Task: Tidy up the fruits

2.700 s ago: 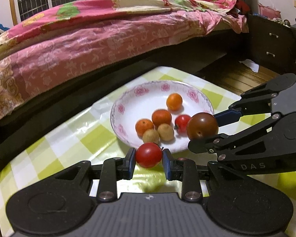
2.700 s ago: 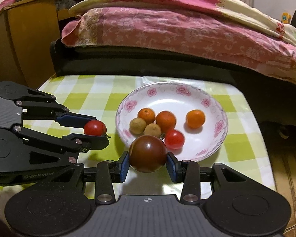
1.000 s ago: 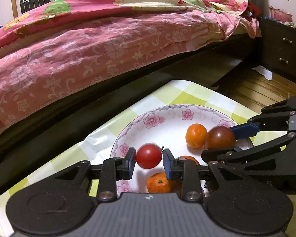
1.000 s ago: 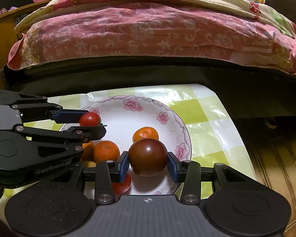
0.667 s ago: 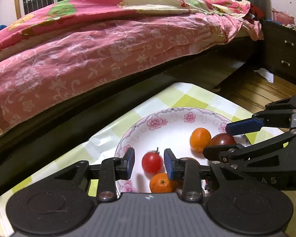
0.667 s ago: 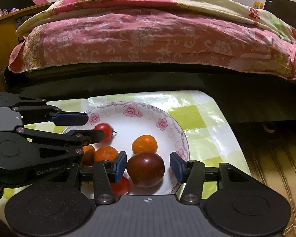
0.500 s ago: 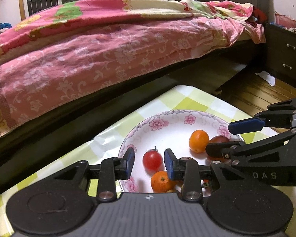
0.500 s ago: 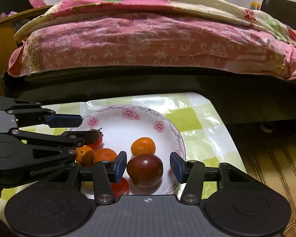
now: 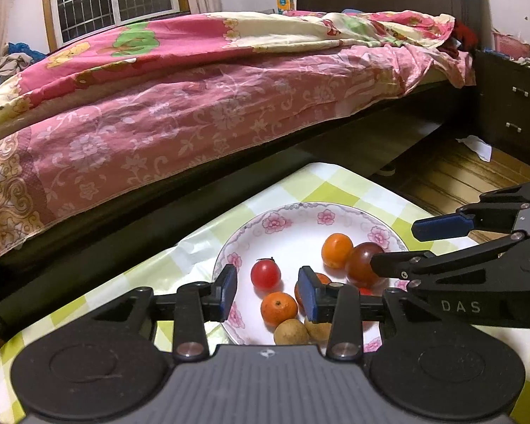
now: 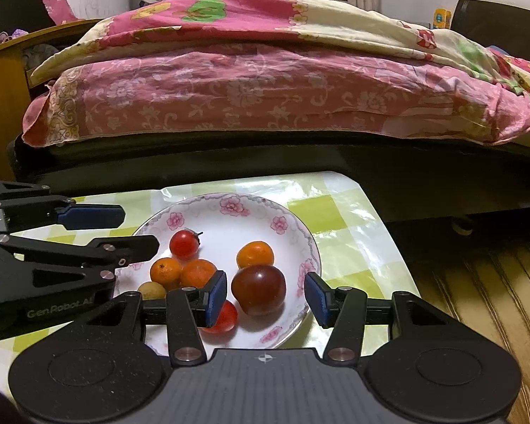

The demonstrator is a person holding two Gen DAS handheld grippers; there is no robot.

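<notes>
A white plate with pink flowers [image 9: 293, 222] [image 10: 208, 208] sits on the green-checked table. In it lie a small red tomato [image 9: 265, 274] [image 10: 184, 244], a dark brown-red tomato [image 9: 364, 264] [image 10: 259, 289], several small oranges [image 9: 336, 250] [image 10: 255, 254], tan longans [image 9: 290, 333] and another red tomato [image 10: 224, 318]. My left gripper [image 9: 268, 293] is open and empty, above the plate's near rim. My right gripper [image 10: 264, 296] is open and empty, just above the dark tomato. Each gripper shows in the other's view [image 9: 477, 243] [image 10: 88, 229].
A bed with a pink floral quilt [image 9: 194, 113] [image 10: 265, 88] runs along the table's far side, its dark frame close to the table edge. A dark dresser [image 9: 512, 106] and wooden floor [image 10: 477, 282] lie to the right. A wooden cabinet [image 10: 3, 106] stands at the left.
Both grippers opened and let their tomatoes go into the plate, then lifted and drew back. The red tomato and the dark tomato now rest in the plate.
</notes>
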